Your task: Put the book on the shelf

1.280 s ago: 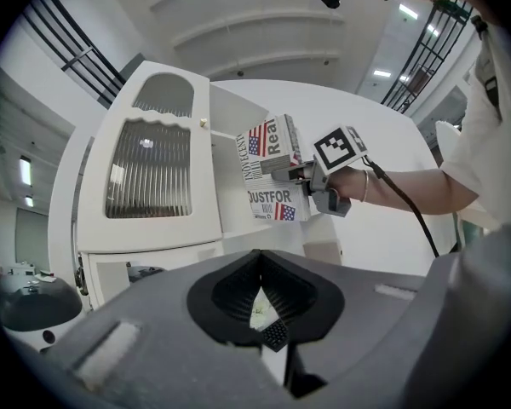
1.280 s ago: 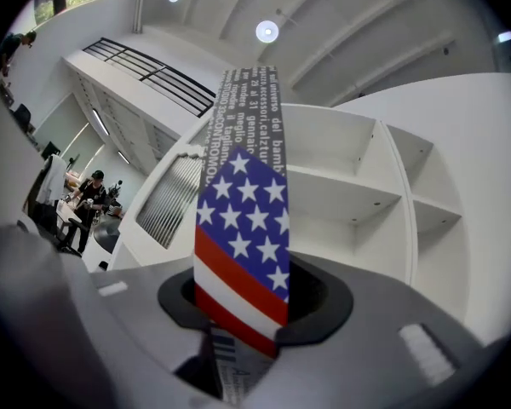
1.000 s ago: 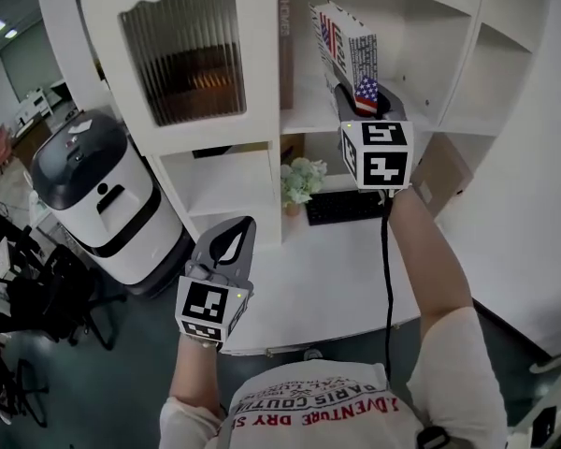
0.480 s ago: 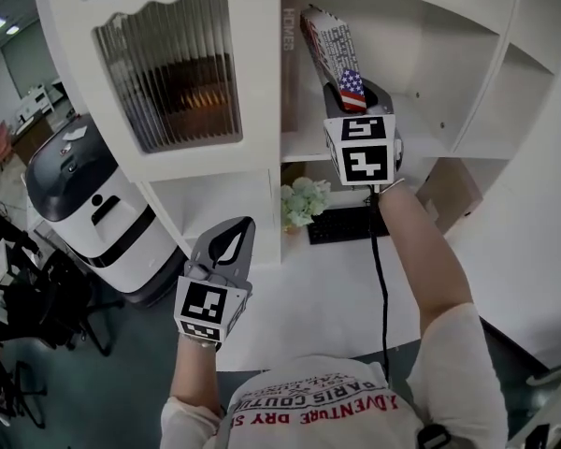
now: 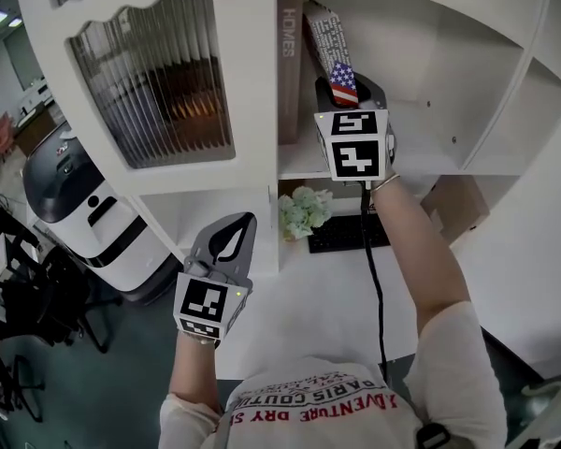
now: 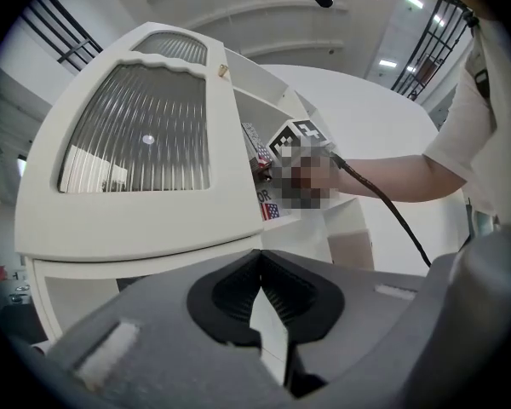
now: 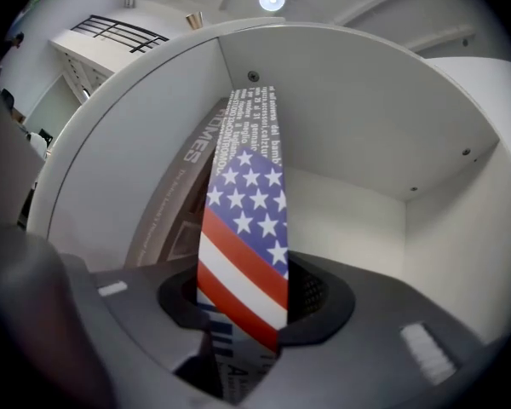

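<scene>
book clamped between right gripper jaws, grip visible only in its view; left gripper jaws closed, empty.

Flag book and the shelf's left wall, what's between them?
A brown book stands against the wall, beside the flag book; the right gripper view shows it.

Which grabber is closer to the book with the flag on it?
Right. The right gripper is clamped on the flag book; the left gripper hangs shut, lower and to the left, away from it.
</scene>
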Demonstrator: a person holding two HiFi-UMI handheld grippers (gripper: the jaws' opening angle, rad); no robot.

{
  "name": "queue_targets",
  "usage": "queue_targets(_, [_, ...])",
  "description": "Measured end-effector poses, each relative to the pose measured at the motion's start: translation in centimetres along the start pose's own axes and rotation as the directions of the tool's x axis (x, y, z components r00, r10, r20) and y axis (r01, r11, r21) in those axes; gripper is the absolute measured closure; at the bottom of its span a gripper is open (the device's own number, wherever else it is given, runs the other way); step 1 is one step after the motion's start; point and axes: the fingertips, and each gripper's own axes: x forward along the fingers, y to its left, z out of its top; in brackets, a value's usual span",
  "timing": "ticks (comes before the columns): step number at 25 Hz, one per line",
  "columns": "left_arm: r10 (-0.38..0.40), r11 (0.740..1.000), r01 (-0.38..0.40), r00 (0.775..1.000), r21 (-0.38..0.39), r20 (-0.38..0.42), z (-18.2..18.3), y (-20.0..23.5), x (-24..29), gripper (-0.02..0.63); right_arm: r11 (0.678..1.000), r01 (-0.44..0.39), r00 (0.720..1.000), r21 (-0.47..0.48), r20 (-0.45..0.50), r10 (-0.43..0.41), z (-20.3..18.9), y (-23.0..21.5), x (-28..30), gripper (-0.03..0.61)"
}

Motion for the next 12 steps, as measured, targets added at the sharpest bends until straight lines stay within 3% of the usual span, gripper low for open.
queue_targets(12, [0.049,0.999,-0.049,0.999,-0.014,-0.002,-0.3,1.2,1.4,0.607,0.995,-0.099,0.995,-0.003,-0.019,0.099,-0.4,0.9,3.1,0.387])
